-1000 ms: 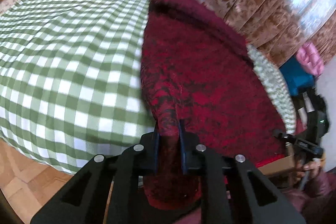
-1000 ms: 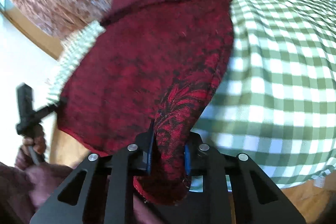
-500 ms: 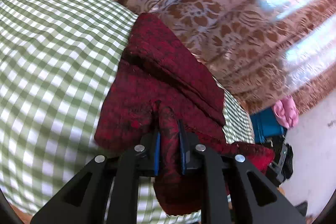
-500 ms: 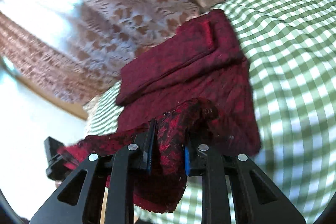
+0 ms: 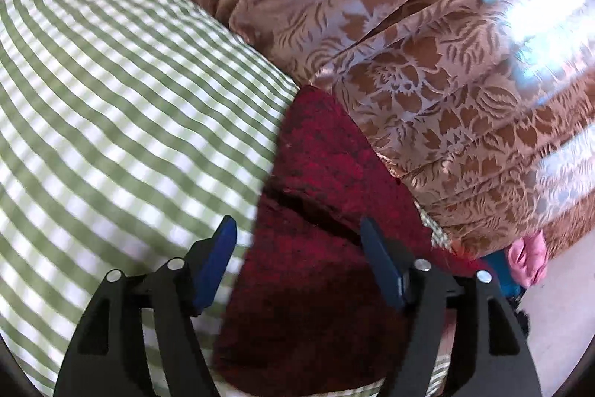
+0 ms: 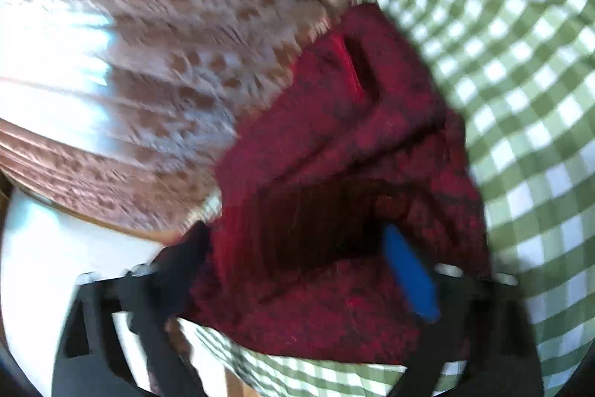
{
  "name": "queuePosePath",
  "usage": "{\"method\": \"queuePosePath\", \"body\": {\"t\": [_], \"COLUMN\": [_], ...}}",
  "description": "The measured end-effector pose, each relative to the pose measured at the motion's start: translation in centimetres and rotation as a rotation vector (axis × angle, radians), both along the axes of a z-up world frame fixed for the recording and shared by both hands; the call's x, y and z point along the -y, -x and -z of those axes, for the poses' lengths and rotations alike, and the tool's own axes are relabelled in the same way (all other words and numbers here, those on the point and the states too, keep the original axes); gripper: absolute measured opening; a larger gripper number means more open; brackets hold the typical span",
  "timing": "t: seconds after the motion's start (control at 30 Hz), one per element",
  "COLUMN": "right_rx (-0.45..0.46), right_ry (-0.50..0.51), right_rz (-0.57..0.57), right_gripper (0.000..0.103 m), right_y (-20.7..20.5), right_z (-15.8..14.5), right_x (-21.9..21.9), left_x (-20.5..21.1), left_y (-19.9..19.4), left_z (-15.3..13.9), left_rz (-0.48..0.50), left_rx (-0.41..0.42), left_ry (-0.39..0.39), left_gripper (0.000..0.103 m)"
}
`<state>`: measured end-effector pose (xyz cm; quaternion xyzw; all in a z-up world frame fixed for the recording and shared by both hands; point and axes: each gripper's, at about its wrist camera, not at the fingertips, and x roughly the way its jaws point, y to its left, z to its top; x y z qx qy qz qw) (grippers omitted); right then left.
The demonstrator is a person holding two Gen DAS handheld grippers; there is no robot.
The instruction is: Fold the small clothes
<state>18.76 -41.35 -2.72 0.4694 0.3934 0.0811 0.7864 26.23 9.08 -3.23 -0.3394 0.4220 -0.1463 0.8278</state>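
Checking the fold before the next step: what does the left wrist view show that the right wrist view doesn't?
Left wrist only: a pink bundle and something blue on the floor past the bed's edge.

Right wrist only: a bright red seam near the garment's far end.

Both: the dark red garment folded on the green checked cloth, the patterned curtain behind, and each gripper, left gripper and right gripper, just opened over the garment.

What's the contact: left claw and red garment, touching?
Cannot tell. Left wrist view: left claw has just been opening, red garment lies between its jaws; one pad clears the edge, the other overlaps the cloth, height unclear.
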Motion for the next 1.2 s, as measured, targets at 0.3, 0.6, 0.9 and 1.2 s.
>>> {"method": "queuePosePath", "body": {"t": [0.3,0.6,0.9,1.2], "right_rx": [-0.039,-0.127,-0.143,-0.185], "right_ry": [0.205,0.479,0.462,0.425], "right_rz": [-0.026,-0.115,-0.162,-0.252], "right_gripper": [0.099,0.049,0.028,0.028], "right_y": [5.3,5.4,7.2,15.7], "right_z": [-0.6,2.8,1.2,0.7], "right_x": [1.0,-2.4,-2.3,-2.2], "left_x": [-0.2,2.6,1.7,0.3], "left_y": [7.2,4.0,7.6,15.9], "left_z": [3.2,6.4,4.8,4.4], "left_rz": [0.185,0.227,0.237,0.284], "left_rx": [0.064,-0.042,-0.035,-0.092], "left_ry": [-0.134,-0.048,-0.067,-0.079], "left_gripper": [0.081,0.022,0.011,0.013]}}
